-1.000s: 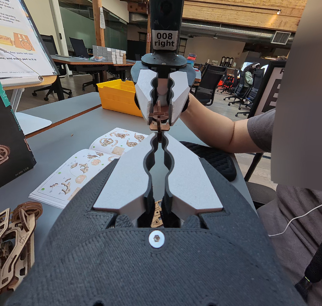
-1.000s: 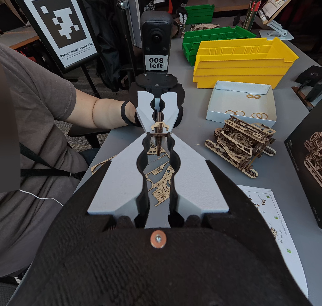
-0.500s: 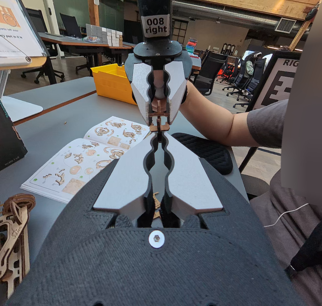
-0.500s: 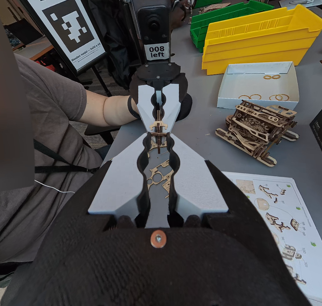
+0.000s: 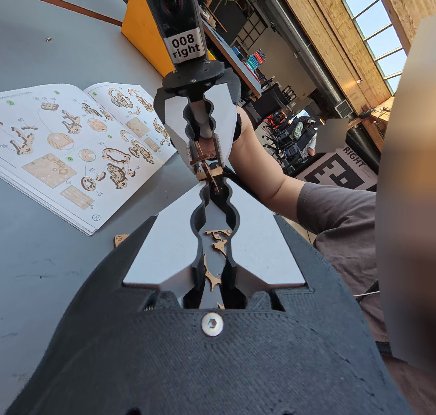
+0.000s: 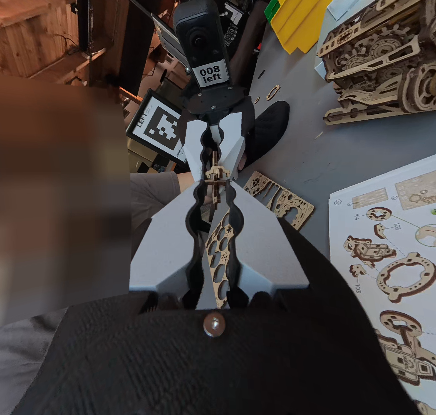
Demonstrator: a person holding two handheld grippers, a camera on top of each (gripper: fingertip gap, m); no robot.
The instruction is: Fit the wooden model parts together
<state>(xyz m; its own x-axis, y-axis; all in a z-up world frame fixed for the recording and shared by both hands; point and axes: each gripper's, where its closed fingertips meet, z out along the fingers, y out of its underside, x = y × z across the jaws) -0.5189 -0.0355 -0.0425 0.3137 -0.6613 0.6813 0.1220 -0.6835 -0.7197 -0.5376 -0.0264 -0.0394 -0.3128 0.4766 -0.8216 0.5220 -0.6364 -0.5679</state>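
Observation:
My left gripper (image 5: 210, 186) is shut on a small wooden part (image 5: 208, 174). My right gripper (image 6: 214, 183) is shut on a second small wooden part (image 6: 215, 194). The two grippers face each other tip to tip above the grey table (image 5: 59, 262), with the two parts pressed together between them. In the left wrist view the right gripper (image 5: 204, 161) comes in from above with its part (image 5: 203, 153). In the right wrist view the left gripper (image 6: 215, 167) holds its cross-shaped part (image 6: 217, 170). How deep the parts interlock is hidden by the fingers.
An open instruction booklet (image 5: 70, 144) lies on the table, also in the right wrist view (image 6: 389, 250). Laser-cut wooden sheets (image 6: 280, 198) lie under the grippers. A built wooden model (image 6: 382, 49), yellow bins (image 6: 299, 14), a black pad (image 6: 269, 129) and the person's arm (image 5: 271, 179) are close by. The tips of both grippers are at nearly the same place.
Both grippers have rolled sideways and dropped closer to the table and the booklet. They stay shut, with the two wooden parts still pressed together.

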